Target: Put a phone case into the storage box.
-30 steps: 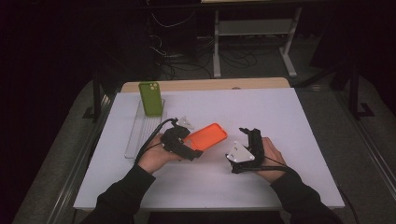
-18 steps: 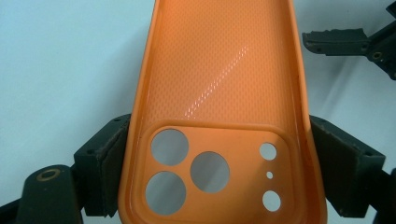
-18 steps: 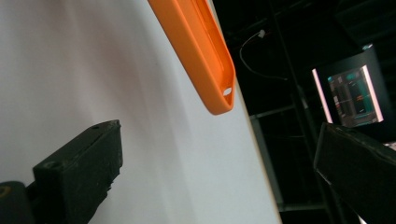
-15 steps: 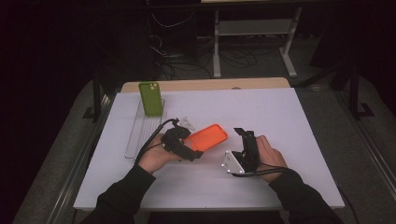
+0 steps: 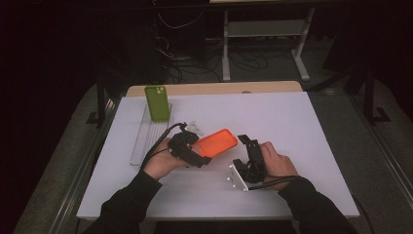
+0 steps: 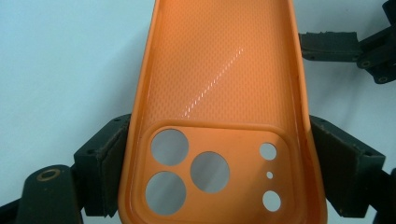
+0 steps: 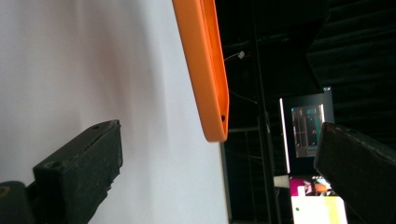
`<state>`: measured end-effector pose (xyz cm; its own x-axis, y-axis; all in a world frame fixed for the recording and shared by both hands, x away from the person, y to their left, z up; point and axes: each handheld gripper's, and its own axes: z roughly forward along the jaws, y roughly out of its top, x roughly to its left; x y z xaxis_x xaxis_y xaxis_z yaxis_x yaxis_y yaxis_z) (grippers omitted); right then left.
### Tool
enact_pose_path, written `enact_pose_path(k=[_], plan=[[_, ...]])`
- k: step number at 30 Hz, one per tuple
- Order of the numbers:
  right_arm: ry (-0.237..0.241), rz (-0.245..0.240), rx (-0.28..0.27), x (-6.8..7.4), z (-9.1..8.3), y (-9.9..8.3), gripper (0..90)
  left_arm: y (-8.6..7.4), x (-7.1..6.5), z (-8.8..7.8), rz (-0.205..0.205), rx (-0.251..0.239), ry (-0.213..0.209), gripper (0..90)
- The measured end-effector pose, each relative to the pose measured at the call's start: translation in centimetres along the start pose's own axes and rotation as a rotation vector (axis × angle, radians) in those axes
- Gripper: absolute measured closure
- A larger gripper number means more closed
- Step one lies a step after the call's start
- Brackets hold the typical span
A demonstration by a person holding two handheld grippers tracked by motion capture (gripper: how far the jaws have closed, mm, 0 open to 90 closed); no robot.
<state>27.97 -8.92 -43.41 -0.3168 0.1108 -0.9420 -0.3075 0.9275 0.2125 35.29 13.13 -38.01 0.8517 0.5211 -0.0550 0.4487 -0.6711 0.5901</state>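
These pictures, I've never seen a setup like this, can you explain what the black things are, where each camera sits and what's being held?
A person sits at a white table, holding a black two-jaw gripper in each hand. The high view looks down from above the person. The other two cameras ride on the grippers and look along their jaws. The left gripper clamps an empty orange phone case by its long sides; its own view shows the case's inside and camera holes. The right gripper is open beside the case's far end, holding nothing. Farther back, a green phone stands in a clear tray.
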Motion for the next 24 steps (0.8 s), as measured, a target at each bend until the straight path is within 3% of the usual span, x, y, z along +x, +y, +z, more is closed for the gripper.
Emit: enact_pose_path(k=[12, 15, 17, 24], plan=[[-0.022, -0.060, -0.022, -0.1, 0.5, 0.9, 3.3, 0.5, 0.2, -0.1, 0.011, 0.004, -0.015, 15.4], [-0.026, -0.074, -0.016, -0.1, 0.6, 1.1, 7.5, 0.5, 0.2, -0.1, 0.010, 0.001, -0.017, 15.4], [-0.061, -0.049, -0.021, -0.1, 0.7, 1.4, 11.0, 0.5, 0.3, -0.1, 0.016, -0.002, -0.021, 15.4], [-0.063, -0.098, -0.006, 0.3, 0.9, 1.9, 22.8, 0.5, 0.3, -0.1, 0.027, -0.006, -0.024, 15.4]])
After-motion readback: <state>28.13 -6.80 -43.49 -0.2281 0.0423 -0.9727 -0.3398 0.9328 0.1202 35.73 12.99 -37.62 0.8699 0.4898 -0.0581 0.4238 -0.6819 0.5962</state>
